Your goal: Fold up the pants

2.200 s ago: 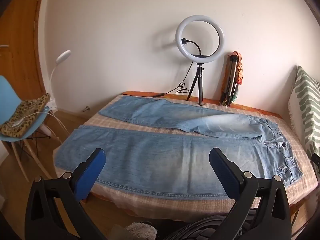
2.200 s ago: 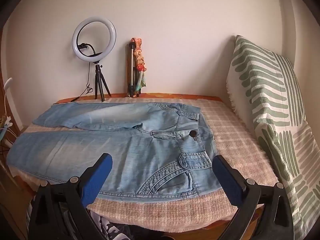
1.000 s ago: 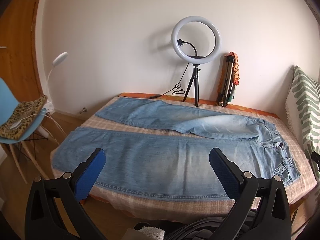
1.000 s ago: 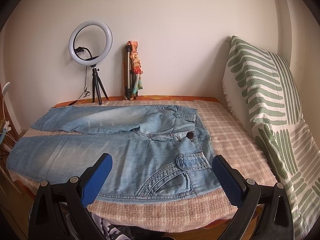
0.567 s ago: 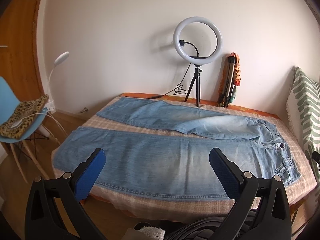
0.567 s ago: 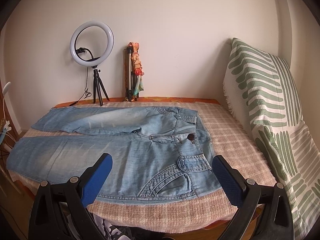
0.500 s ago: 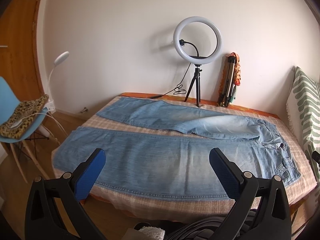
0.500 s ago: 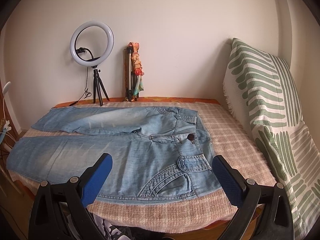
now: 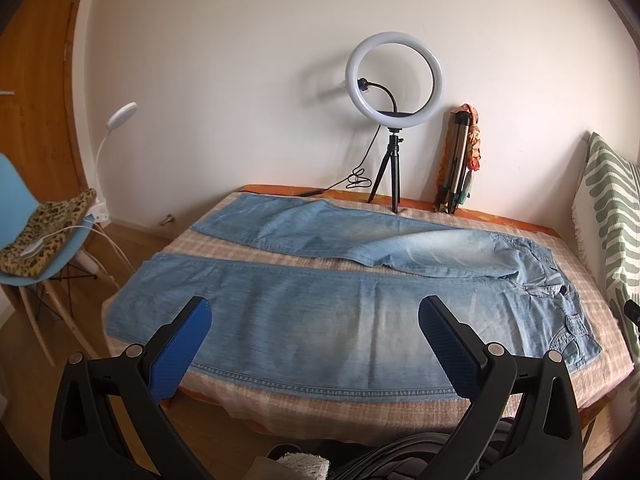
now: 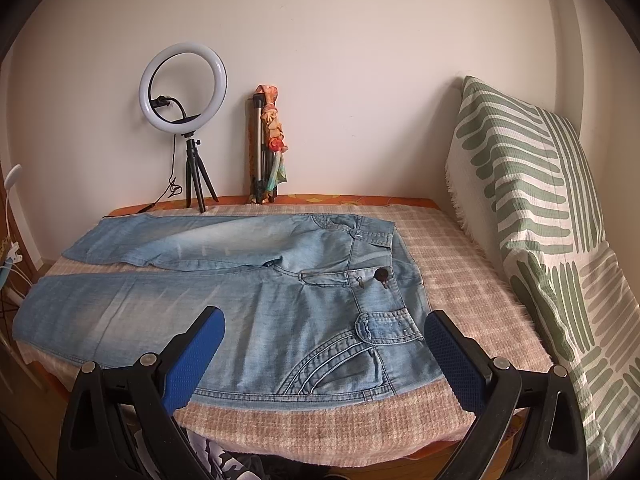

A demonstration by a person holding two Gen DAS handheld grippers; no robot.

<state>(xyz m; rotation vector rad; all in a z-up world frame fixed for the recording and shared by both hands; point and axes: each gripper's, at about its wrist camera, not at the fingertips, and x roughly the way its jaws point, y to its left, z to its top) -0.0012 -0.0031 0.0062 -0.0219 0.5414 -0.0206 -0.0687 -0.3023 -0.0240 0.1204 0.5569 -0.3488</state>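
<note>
One pair of pale blue denim pants [image 9: 320,320] lies spread flat on the bed [image 10: 460,256], waistband toward my right by the striped pillow [image 10: 532,216], legs running off to my left. The two legs are splayed apart, the near one along the front edge of the bed, the far one angling toward the wall. Nothing is folded yet, as far as I can judge.

I expect this denim to handle as a fairly heavy, limp cloth: soft enough to drape and sag between two hold points, thick at the seams, not slippery on the woven checked cover. It should crease where I lay it rather than spring back. The stiffest places look like the waistband near the button [image 10: 380,276] and the stitched hems, so those are where I would take hold: my right claw on the near waistband corner by the pocket [image 10: 384,328], my left on the near leg's hem at the far left end. Pinching a single layer mid-leg would likely just bunch it.

Both claws hover short of the near edge of the bed, touching nothing. The left gripper [image 9: 314,340] is spread wide and empty; the right gripper [image 10: 324,350] likewise gapes wide with nothing between its blue pads [image 10: 192,356].

Behind the pants, a ring light [image 9: 394,80] on its tripod and a folded stand [image 10: 266,148] lean by the wall, well apart from the work.
</note>
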